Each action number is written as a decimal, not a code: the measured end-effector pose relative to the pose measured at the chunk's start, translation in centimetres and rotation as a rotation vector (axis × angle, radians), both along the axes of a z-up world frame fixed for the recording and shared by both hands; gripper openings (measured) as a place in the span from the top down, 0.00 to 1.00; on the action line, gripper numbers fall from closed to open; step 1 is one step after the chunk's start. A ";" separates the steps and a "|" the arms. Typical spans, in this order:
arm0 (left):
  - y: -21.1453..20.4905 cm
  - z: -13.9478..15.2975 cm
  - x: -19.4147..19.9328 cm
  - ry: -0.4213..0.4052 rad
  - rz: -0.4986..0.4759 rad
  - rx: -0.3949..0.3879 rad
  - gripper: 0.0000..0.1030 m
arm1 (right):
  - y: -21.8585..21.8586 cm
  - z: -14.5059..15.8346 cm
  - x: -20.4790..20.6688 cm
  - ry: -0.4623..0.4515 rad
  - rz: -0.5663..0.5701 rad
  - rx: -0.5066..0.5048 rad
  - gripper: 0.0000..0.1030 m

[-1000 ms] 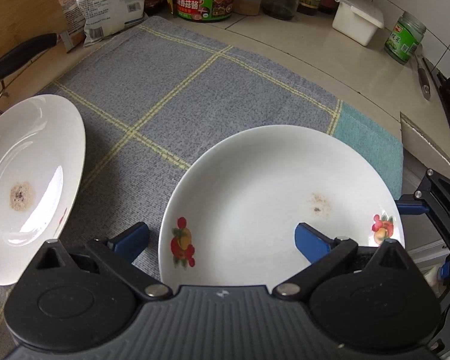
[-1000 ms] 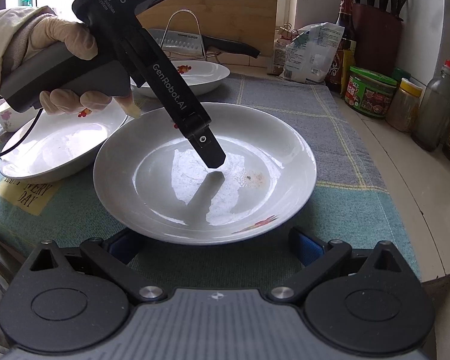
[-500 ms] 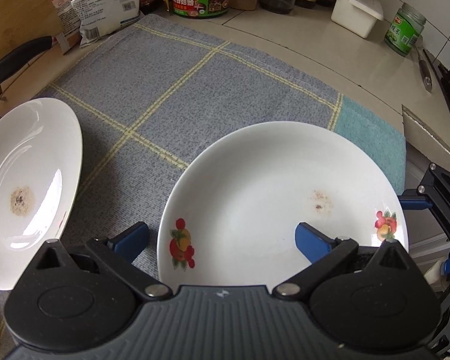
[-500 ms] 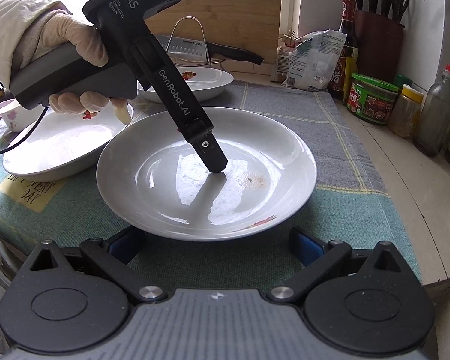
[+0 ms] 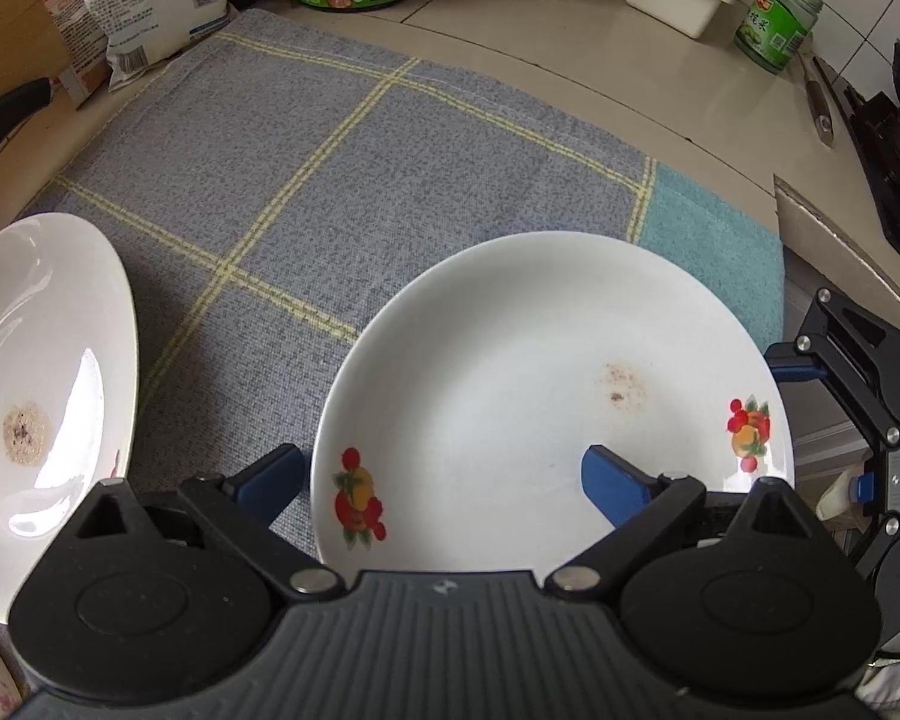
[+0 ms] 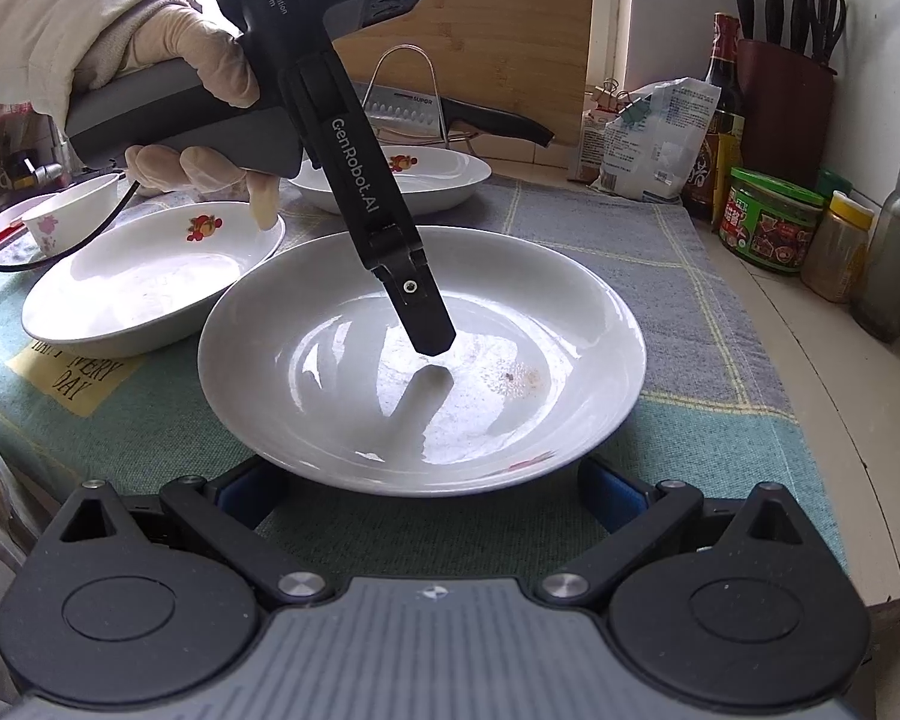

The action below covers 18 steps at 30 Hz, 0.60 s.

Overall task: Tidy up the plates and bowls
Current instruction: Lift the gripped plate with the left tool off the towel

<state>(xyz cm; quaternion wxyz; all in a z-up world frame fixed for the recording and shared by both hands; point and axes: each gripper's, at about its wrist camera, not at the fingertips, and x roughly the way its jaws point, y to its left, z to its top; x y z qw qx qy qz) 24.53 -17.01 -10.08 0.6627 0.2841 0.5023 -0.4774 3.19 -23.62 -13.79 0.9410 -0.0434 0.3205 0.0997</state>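
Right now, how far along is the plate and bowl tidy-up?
Nothing looks stacked yet. In hand: the left gripper, jaws just closing, straddles the near plate's rim, not clamped. Left: that plate, a second plate, a third plate behind and a small bowl all sit apart on the cloth.

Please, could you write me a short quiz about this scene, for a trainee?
1. True or false: the left gripper straddles the rim of the near plate.
2. How many plates show in the right wrist view? A two, B three, C five.
3. Missing word: the right gripper's jaws are ___.
Key: 1 true, its jaws have just been closing, rim between them, pads not yet pressing; 2 B; 3 open.
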 end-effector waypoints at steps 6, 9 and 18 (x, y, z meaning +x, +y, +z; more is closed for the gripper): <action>-0.5 0.5 0.8 0.013 0.000 -0.004 0.13 | 0.1 0.2 0.4 0.021 0.012 -0.004 0.00; -0.5 0.6 0.6 0.016 0.000 -0.007 0.15 | 0.1 0.2 0.6 0.033 0.010 -0.004 0.00; -0.5 0.9 0.4 0.031 -0.005 -0.017 0.24 | 0.5 0.5 1.0 0.053 0.028 -0.039 0.00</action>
